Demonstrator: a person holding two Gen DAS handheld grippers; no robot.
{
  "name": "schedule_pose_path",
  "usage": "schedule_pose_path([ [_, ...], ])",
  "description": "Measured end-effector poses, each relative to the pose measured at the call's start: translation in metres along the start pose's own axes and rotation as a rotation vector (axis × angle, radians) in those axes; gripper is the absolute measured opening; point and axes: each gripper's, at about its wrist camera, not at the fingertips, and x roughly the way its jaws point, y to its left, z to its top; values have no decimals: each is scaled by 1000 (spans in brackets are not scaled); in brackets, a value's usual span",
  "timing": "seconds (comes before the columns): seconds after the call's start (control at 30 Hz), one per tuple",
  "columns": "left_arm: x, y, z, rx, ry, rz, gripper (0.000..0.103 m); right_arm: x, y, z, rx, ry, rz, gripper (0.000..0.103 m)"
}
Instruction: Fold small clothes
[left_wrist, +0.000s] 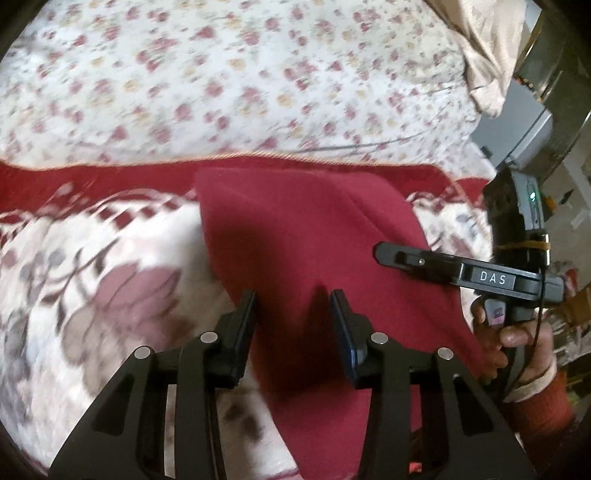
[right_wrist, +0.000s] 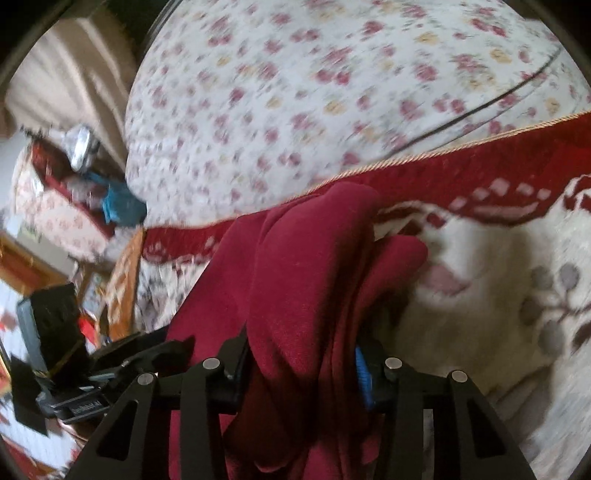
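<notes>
Nearest in our right wrist view, the right claw (right_wrist: 301, 363) is clenched on the red cloth (right_wrist: 314, 280): a thick bunch of folds passes between its fingers (right_wrist: 364, 373) and rises away from the lens, draping over itself in two rounded lobes. Nearest in our left wrist view, the left claw (left_wrist: 293, 328) stands released, its two fingers (left_wrist: 343, 325) apart with the cloth (left_wrist: 306, 229) lying under and between them but not pinched. From there the cloth runs up and away as a broad, mostly flat panel with one crease down its right part.

To the right in the left view we see the right claw's body, a black bar lettered "DAS", held by the right hand (left_wrist: 517, 336) in an orange-red sleeve, just beside the cloth's right edge. At lower left in the right view we see the dark body of the left tool, too blurred to read.

Under the cloth lies a blanket (left_wrist: 92, 280), cream with mauve flowers and a red border edged in gold cord. Beyond the border stretches a white floral sheet (left_wrist: 240, 74), blurred in both views. Farthest off, beige fabric (left_wrist: 487, 48) hangs at the corner.
</notes>
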Motion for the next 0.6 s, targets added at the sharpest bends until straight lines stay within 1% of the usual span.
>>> schedule_pose_path([
  [0.07,0,4,-12,-7,13,32,39,9,7,-9,-39,6,-93,68],
  [0.1,-1,3,-16,-3,10,51,39,11,9,-12,-58,7,-149,68],
  [0.13,-5,1,-19,7,-2,70,39,8,10,-13,-57,2,-163,68],
  [0.2,-15,-4,-23,16,-40,89,40,-15,12,-17,-28,-48,-144,68],
  [0.27,-21,-7,-25,4,-74,85,43,-42,21,-23,-44,-96,-107,68],
  [0.3,-21,-8,-26,-5,-84,82,48,-50,26,-27,-63,-107,-100,65],
  [0.37,-16,-10,-27,-13,-91,98,51,-60,47,-38,-149,-110,-87,48],
  [0.4,-11,-12,-26,-14,-89,117,51,-59,57,-43,-189,-101,-82,46],
  [0.47,-1,-12,-29,-17,-82,144,51,-47,77,-57,-293,-64,-79,39],
  [0.5,3,-11,-30,-15,-83,156,51,-41,80,-60,-315,-51,-104,36],
  [0.53,6,-10,-32,-9,-91,169,51,-33,77,-65,-333,-34,-161,34],
  [0.57,7,-9,-34,-7,-100,167,53,-23,68,-71,-333,-14,-227,28],
  [0.6,8,-7,-36,-10,-113,157,59,-16,58,-76,-326,-4,-272,24],
])
